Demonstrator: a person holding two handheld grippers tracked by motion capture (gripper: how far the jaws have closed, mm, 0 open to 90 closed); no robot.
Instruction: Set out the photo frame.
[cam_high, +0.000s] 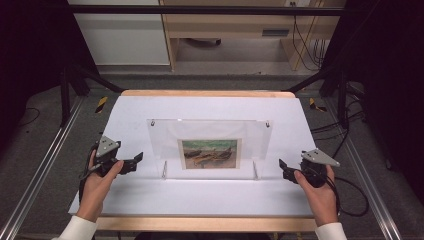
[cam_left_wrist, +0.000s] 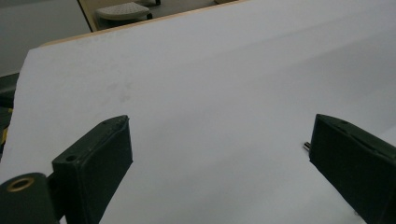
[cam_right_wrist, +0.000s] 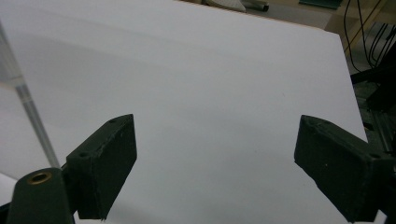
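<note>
Bench: a wooden-edged bench covered by a white sheet carried the work.
Frame: a clear acrylic picture frame, upright on two small standoff feet, stood near the middle of the bench; in the right gripper view its clear edge showed at the left.
Picture: a small landscape print of beached boats sat in the lower centre of the frame.
Left gripper: the black two-jaw left gripper, held in the person's left hand, pointed toward the frame's left edge, near it but apart; its jaws stood spread, nothing between them.
Right gripper: the black two-jaw right gripper, held in the right hand, pointed toward the frame's right edge, also apart; jaws spread wide over bare white sheet.
Hardware: a small metal standoff pin showed beside one jaw in the left gripper view.
</note>
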